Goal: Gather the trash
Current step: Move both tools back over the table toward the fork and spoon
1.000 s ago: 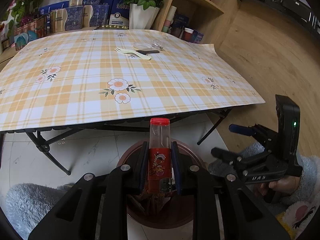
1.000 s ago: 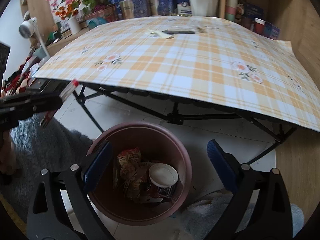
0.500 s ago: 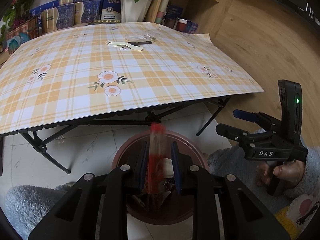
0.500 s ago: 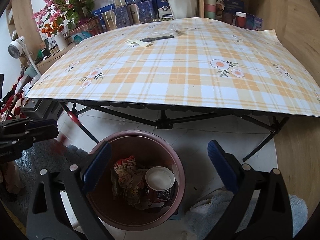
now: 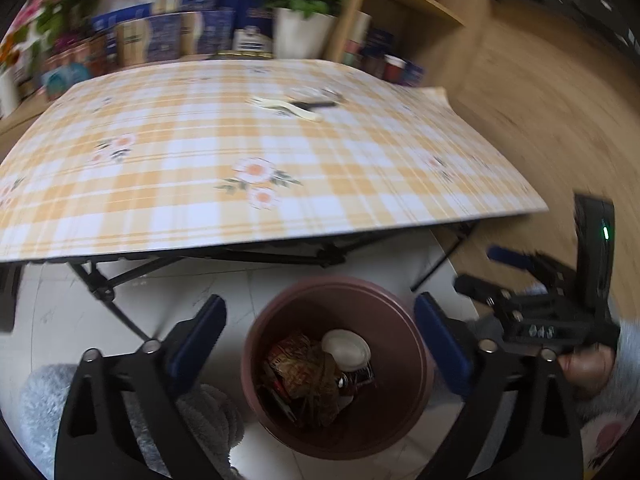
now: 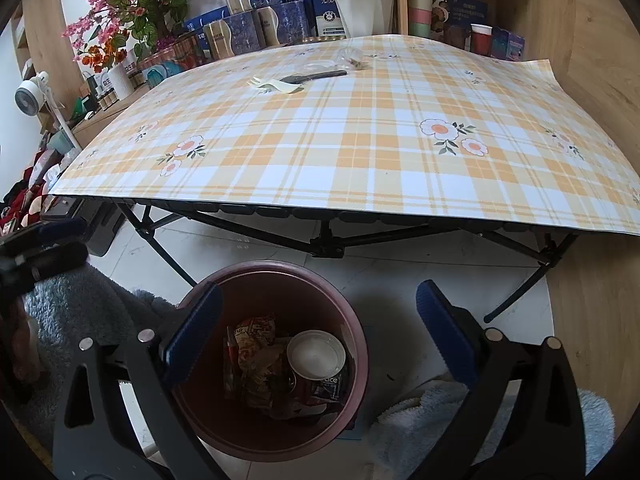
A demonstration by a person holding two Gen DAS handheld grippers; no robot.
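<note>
My left gripper point(image 5: 320, 336) hangs above the brown trash bin point(image 5: 336, 285); its jaws are opening wide and nothing is between them. Inside the bin lie a crumpled wrapper point(image 5: 296, 364) and a white round lid point(image 5: 346, 350). My right gripper point(image 6: 318, 336) is open and empty over the same bin point(image 6: 276, 270), and it also shows at the right of the left wrist view as a black right gripper point(image 5: 486, 268). On the far side of the plaid table point(image 6: 360, 168) lie a pale plastic fork point(image 6: 272, 84), a black utensil point(image 6: 316, 76) and a clear cup point(image 6: 350, 56).
Black folding table legs point(image 6: 328, 246) cross just behind the bin. Grey fluffy fabric point(image 6: 80, 304) lies at the left and bottom of the views. Boxes, flowers and a white plant pot point(image 6: 360, 8) line the wall behind the table; wooden shelving point(image 6: 480, 20) stands at the right.
The left gripper was shut on a red-capped bottle over the bin; now its jaws stand wide and the bottle is gone from between them. The right gripper stayed open.
</note>
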